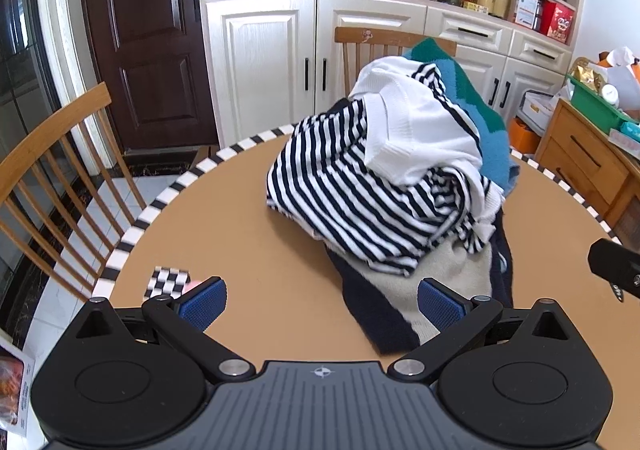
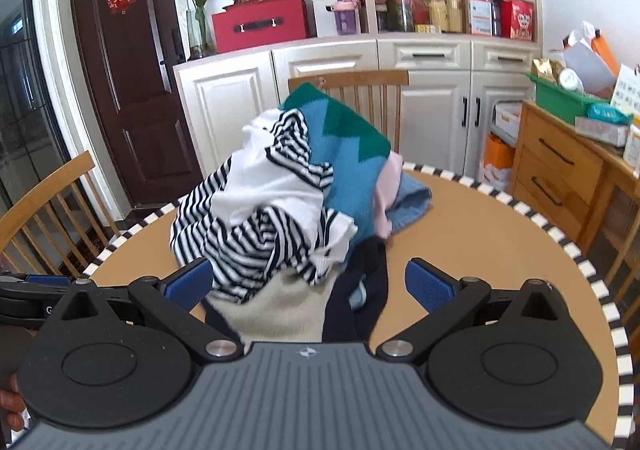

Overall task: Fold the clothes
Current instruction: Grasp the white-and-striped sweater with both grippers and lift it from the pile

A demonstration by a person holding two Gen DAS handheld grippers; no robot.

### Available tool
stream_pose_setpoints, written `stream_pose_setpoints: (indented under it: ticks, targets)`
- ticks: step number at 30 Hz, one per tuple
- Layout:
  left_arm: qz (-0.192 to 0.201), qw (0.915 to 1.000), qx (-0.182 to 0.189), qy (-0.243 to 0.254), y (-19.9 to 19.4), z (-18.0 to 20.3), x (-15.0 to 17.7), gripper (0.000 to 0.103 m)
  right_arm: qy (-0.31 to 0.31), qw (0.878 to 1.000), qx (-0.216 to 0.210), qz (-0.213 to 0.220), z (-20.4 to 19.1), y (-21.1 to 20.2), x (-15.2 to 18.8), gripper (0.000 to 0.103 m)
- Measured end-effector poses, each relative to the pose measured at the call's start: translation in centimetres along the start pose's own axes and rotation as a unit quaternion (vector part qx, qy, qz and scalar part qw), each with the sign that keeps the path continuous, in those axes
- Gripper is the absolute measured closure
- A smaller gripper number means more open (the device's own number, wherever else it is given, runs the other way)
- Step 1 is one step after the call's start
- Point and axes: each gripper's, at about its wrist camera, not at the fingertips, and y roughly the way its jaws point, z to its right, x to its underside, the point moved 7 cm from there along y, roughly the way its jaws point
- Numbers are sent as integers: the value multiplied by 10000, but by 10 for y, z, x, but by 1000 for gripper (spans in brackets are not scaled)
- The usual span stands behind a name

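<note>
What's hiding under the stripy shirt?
Under the stripy shirt a cream and navy garment pokes out onto the table. How far it reaches beneath, or what else lies there, is covered.

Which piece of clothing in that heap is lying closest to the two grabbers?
The cream garment with dark navy edging, at the bottom of the pile. It spreads toward both open grippers, while the striped top and blue-green sweater sit higher and farther back.

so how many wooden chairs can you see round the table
2: one chair at the table's left edge, one chair behind the clothes pile on the far side. Others may be hidden.
</note>
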Motion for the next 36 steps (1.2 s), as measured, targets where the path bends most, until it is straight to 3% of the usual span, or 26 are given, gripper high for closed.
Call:
stream_pose_setpoints:
  ticks: [2, 3, 4, 6, 8, 9, 10, 11, 16, 18, 19, 22, 23, 24, 26, 32, 36]
  targets:
    - [101, 9998, 167, 50, 11, 1, -8, 3, -157, 9998, -45, 108, -3, 11, -7, 4]
    - [171, 9996, 219, 71, 17, 1, -13, 6, -246, 9996, -94, 98, -5, 18, -10, 12]
    - [212, 9994, 257, 88, 24, 1, -17, 16, -320, 9994, -98, 50, -7, 27, -13, 17]
    - [274, 9990, 331, 120, 40, 2, -27, 35, -435, 9990, -100, -67, -10, 47, -19, 43]
    - [273, 9987, 423, 115, 57, 3, -37, 60, -516, 9984, -144, -175, -13, 69, -26, 46]
    - [252, 9983, 512, 67, 65, 4, -41, 67, -552, 9982, -152, -198, -15, 79, -28, 48]
    - [260, 9977, 633, -4, 74, 5, -46, 87, -587, 9979, -157, -210, -16, 90, -31, 49]
    - [260, 9967, 756, -101, 82, 5, -51, 94, -622, 9977, -161, -222, -18, 100, -33, 49]
    - [259, 9907, 1294, -337, 117, 18, -73, 92, -840, 9960, -134, -263, -22, 147, -45, 49]
    - [387, 9895, 1370, -241, 125, 27, -81, 78, -917, 9952, -178, -282, -25, 161, -49, 49]
    - [444, 9892, 1388, -174, 128, 31, -84, 64, -955, 9948, -200, -285, -26, 168, -52, 49]
    - [517, 9904, 1284, 11, 142, 41, -93, 61, -879, 9943, -401, -443, -27, 182, -52, 64]
    - [481, 9895, 1361, 29, 146, 44, -95, 61, -823, 9939, -513, -528, -28, 186, -51, 84]
    - [438, 9882, 1464, 34, 150, 46, -96, 63, -766, 9932, -626, -613, -28, 190, -50, 95]
    - [400, 9836, 1761, 44, 152, 53, -96, 96, -728, 9915, -801, -722, -30, 188, -47, 96]
    - [321, 9783, 2044, 124, 129, 60, -77, 101, -988, 9865, -1075, -745, -35, 132, -25, 98]
    - [94, 9692, 2449, 236, 81, 59, -38, 101, -1109, 9825, -1269, -794, -37, 88, -7, 98]
